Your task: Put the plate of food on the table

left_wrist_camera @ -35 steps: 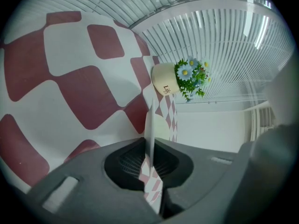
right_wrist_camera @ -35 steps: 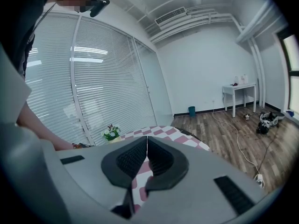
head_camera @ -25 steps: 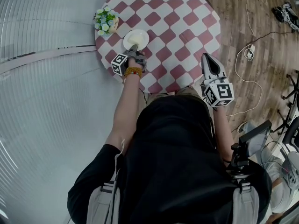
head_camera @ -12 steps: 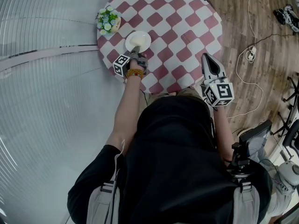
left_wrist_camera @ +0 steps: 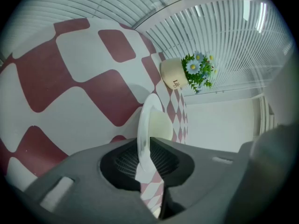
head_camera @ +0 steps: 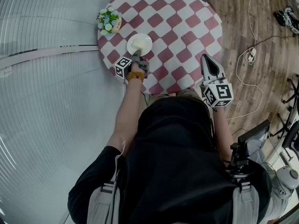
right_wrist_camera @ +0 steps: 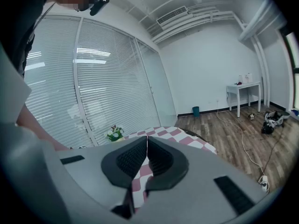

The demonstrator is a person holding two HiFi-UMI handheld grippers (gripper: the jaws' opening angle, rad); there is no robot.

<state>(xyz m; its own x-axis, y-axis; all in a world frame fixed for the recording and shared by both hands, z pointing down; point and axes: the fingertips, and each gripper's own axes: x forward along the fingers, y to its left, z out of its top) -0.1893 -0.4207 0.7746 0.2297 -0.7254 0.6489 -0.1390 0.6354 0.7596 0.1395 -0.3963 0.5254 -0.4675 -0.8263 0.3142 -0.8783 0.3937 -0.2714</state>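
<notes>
- Head view: a flower pot (head_camera: 109, 20) stands left of the plate (head_camera: 139, 44).
- The left gripper (head_camera: 137, 53) fingers pinch the plate's near rim; the plate lies ahead, low over the checkered surface (head_camera: 182, 27).
- The right gripper (head_camera: 209, 64), fingers closed on nothing, hangs well apart.
</notes>
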